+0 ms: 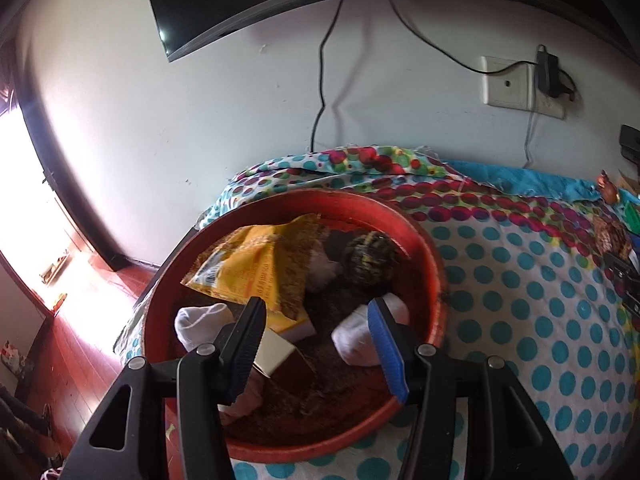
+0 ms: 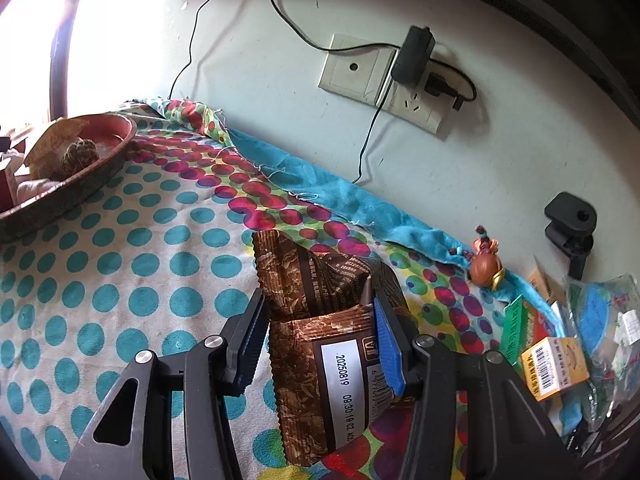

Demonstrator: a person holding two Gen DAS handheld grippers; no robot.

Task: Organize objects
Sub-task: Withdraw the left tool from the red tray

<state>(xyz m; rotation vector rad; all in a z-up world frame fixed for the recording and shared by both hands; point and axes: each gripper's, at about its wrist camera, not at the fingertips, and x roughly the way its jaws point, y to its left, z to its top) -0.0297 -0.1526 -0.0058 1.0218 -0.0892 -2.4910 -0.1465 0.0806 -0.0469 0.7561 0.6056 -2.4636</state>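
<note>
Just now, a brown snack packet (image 2: pixel 320 320) is being clamped by the right tool (image 2: pixel 320 340), both pads pressed against its crumpled sides, and it is being held above the dotted cloth (image 2: pixel 120 280) that is covering the worktop. A small figurine (image 2: pixel 485 266) is lying near the blue cloth (image 2: pixel 360 204) by the wall, and a yellow box (image 2: pixel 554 364) is sitting beside a green box (image 2: pixel 514 330) at the right edge.

The left tool (image 1: pixel 316 340) is being held spread over the red bowl (image 1: pixel 432 248), with nothing gripped between its pads. Inside the bowl a yellow packet (image 1: pixel 256 264), a dark patterned ball (image 1: pixel 370 258), two white socks (image 1: pixel 202 322) and a small pale box (image 1: pixel 274 354) are being kept together. The bowl is resting on the dotted cloth at the left end of the worktop, well apart from the brown packet.
</note>
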